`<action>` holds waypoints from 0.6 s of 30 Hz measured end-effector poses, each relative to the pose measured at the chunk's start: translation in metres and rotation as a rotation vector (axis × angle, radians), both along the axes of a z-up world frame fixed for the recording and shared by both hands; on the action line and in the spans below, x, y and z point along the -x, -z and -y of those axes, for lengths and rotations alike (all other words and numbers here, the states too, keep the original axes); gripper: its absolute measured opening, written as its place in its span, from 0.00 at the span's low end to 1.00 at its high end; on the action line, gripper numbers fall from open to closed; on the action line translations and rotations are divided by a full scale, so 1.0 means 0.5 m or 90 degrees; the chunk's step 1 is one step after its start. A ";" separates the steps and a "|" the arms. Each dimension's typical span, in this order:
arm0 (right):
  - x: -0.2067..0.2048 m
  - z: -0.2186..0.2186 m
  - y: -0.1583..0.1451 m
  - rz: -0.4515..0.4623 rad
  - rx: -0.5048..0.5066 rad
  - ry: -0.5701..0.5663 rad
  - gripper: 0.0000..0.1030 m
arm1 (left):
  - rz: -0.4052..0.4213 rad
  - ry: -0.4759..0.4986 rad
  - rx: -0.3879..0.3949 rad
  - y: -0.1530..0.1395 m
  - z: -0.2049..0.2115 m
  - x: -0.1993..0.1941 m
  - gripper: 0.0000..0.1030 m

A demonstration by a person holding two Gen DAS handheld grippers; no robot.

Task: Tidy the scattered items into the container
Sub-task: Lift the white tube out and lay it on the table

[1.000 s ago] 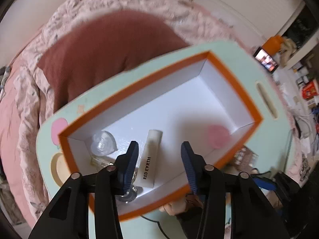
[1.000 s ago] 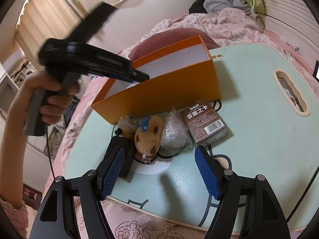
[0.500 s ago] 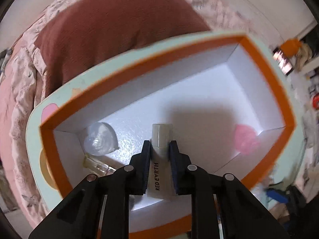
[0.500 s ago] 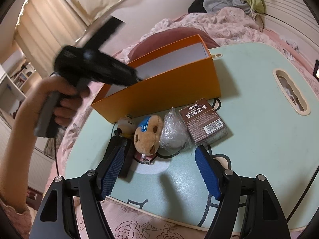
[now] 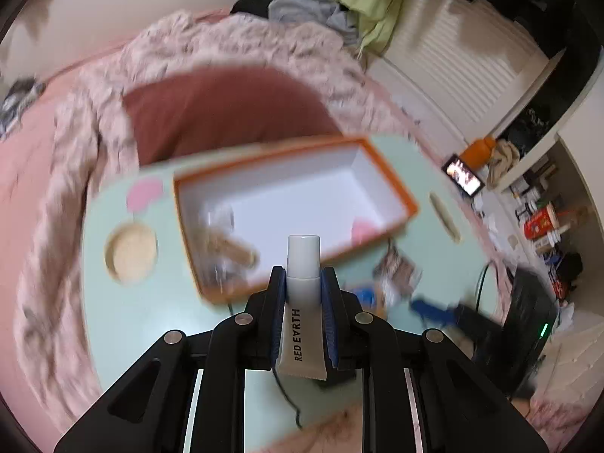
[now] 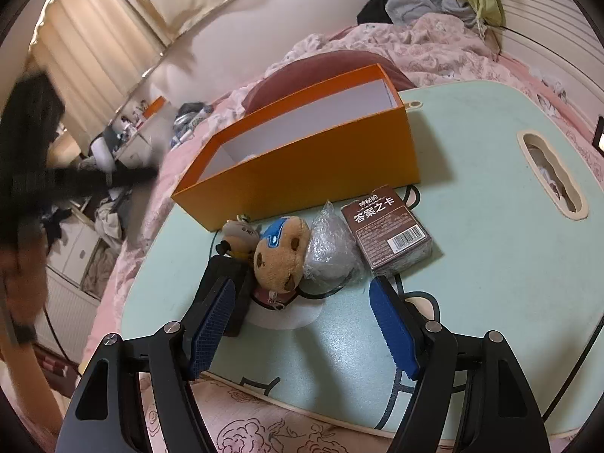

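My left gripper (image 5: 302,283) is shut on a white RED EARTH tube (image 5: 302,264) and holds it in the air above and in front of the orange box (image 5: 381,177). The box has a white inside with blurred items at its left end. In the right wrist view the orange box (image 6: 321,162) stands on the mint green tray table (image 6: 490,264). In front of it lie a brown plush toy (image 6: 281,256), a small grey plush (image 6: 238,236), a plastic-wrapped bundle (image 6: 330,249), a brown card box (image 6: 392,238) and a black block (image 6: 222,275). My right gripper (image 6: 302,324) is open and empty just short of them.
The tray table sits on a bed with a pink floral blanket (image 6: 434,37) and a dark red pillow (image 5: 226,113). A black cable (image 6: 577,370) runs along the table's right. The table has a handle slot (image 6: 555,177). Cluttered shelves (image 5: 540,219) stand to the right.
My left gripper closed on the RED EARTH tube inside the box and lifted it up and back out of the box. My right gripper has stayed still.
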State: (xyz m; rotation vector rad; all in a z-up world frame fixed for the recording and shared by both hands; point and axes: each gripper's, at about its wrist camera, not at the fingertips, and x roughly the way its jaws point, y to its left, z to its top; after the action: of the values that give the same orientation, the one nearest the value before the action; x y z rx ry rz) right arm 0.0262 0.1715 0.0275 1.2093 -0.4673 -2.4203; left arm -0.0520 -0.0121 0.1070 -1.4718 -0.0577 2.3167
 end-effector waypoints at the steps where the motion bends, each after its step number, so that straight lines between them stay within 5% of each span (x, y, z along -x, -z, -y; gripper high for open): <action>1: -0.001 0.000 -0.001 -0.001 -0.002 0.000 0.72 | 0.007 -0.008 -0.010 0.019 0.010 -0.011 0.19; 7: -0.003 0.001 -0.003 -0.002 -0.006 0.001 0.72 | 0.041 -0.069 -0.040 0.128 0.038 -0.045 0.19; 12: -0.001 0.003 -0.003 -0.001 -0.006 0.000 0.72 | 0.050 -0.086 -0.047 0.158 0.044 -0.048 0.20; 18: -0.001 0.004 -0.003 -0.001 -0.008 -0.001 0.72 | 0.010 -0.117 -0.073 0.136 0.062 -0.064 0.51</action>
State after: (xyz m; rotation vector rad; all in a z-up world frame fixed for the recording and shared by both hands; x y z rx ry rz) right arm 0.0269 0.1695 0.0292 1.2125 -0.4512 -2.4262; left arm -0.0198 -0.0431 0.0390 -1.4823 -0.3364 2.4000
